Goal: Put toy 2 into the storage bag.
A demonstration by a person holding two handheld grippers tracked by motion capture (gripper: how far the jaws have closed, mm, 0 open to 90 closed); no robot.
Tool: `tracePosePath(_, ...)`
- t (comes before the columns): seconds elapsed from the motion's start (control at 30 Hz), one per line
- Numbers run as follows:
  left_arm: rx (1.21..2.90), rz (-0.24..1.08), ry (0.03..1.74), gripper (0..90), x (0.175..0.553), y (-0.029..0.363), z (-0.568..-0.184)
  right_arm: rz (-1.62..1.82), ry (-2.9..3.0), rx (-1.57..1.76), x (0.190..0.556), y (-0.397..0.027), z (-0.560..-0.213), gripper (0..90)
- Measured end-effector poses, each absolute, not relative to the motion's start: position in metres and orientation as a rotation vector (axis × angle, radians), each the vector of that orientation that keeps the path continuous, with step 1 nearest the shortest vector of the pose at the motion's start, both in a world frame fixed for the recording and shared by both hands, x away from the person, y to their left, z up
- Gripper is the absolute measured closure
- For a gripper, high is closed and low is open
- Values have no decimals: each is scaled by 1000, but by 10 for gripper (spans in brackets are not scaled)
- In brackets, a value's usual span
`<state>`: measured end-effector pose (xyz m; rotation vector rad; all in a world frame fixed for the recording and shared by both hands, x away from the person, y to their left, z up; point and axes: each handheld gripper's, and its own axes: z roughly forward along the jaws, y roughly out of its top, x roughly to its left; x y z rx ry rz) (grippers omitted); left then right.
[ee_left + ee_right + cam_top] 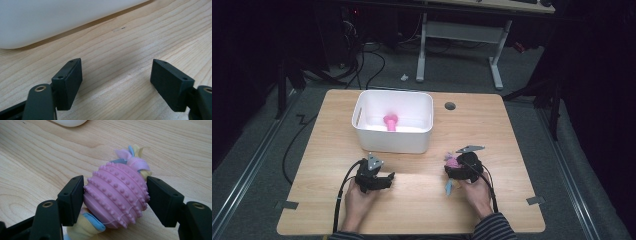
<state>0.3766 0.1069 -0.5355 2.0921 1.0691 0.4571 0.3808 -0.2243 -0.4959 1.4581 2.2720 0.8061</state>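
Pink knobbed toy [116, 195], a ribbed, egg-shaped ball with pastel cloth strips knotted at both ends, lay on the wooden table [512, 130] at the near right, well apart from the white bin [393, 142]. Taking the scene from the left: the left gripper [384, 178] rested low over the table in the person's left hand [359, 202], in front of the bin's near left corner. In the left gripper view its jaws stood wide apart with only bare wood grain between them, and the bin's white wall [50, 20] ran across the top of that view; this gripper held nothing. At the centre rear of the table the bin stood upright with a second pink object [390, 121] lying inside on its floor. Behind the bin to the right, a small round hole [450, 106] showed in the tabletop. At the right, the right gripper [453, 167] was held in the person's right hand [477, 192], its grey three-cornered plate [470, 148] uppermost. In the right gripper view both pads [72, 200] lay flat against opposite sides of the toy's knobbed body, the jaws partly closed and clamped upon it. The toy's yellow and blue strips [87, 225] trailed below the jaws, and the lilac and blue knot [132, 157] lay beyond them on the table surface. Whether the toy was lifted clear of the wood could not be determined.
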Motion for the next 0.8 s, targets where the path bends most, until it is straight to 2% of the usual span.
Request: tracePosePath(0.8, 2091, 458, 1072, 260, 377, 107, -536, 885, 2305, 1430, 376, -233, -478, 334)
